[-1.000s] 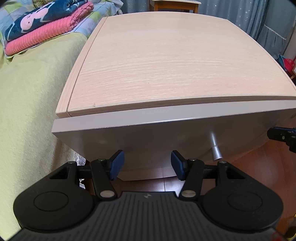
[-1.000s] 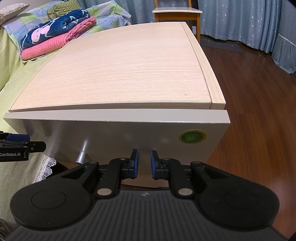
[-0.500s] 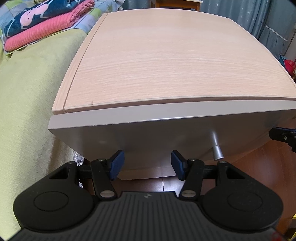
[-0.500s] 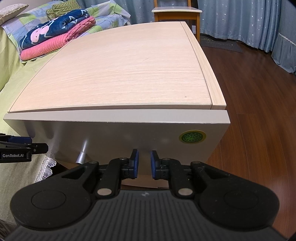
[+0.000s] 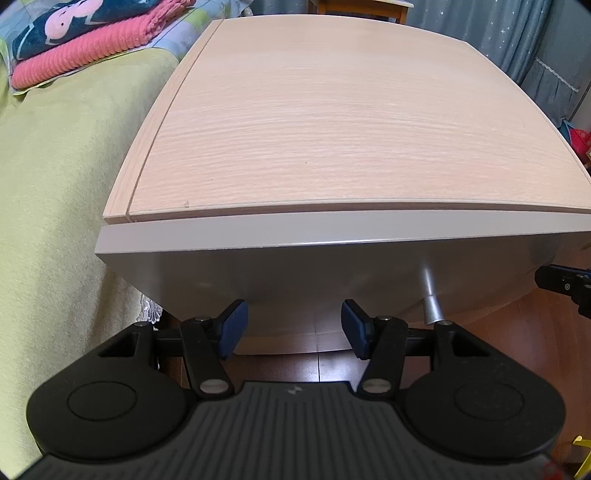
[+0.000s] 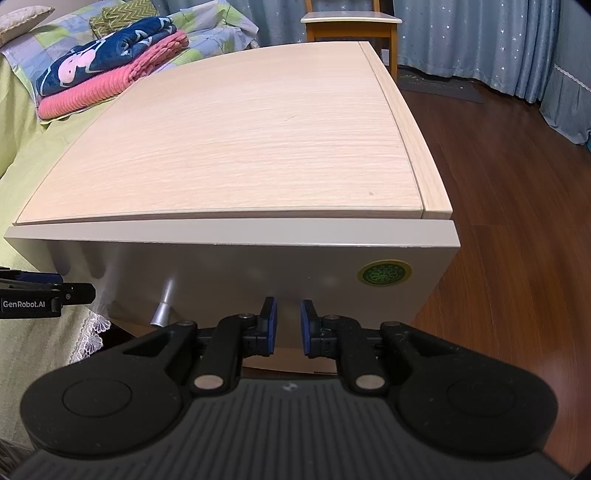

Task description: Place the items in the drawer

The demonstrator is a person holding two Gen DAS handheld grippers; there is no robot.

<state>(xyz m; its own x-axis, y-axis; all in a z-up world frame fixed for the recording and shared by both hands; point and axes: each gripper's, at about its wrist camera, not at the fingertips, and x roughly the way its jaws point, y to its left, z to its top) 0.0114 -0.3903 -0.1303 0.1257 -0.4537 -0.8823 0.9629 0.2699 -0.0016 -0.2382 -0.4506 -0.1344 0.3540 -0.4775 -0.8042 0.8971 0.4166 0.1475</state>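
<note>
Here the grey drawer front (image 6: 229, 258) with its silver knob (image 6: 162, 308) sits flush, fitting either stage; left gripper (image 5: 291, 328) gapes empty, right gripper (image 6: 288, 326) narrowly parted, empty.

In your left wrist view the nightstand (image 5: 332, 122) fills the middle of the frame, its drawer front (image 5: 295, 273) along the lower edge of the top. The drawer knob (image 5: 430, 299) sticks out at lower right, just beside your left gripper (image 5: 291, 328), whose fingers stand wide apart below the drawer front. The bed (image 5: 55, 184) lies to the left, with folded blankets (image 5: 85, 33) on it at upper left. Your right gripper (image 5: 565, 286) enters at the right edge. In your right wrist view a chair (image 6: 351, 26) stands behind the nightstand at top centre, floor (image 6: 517, 221) to the right.
</note>
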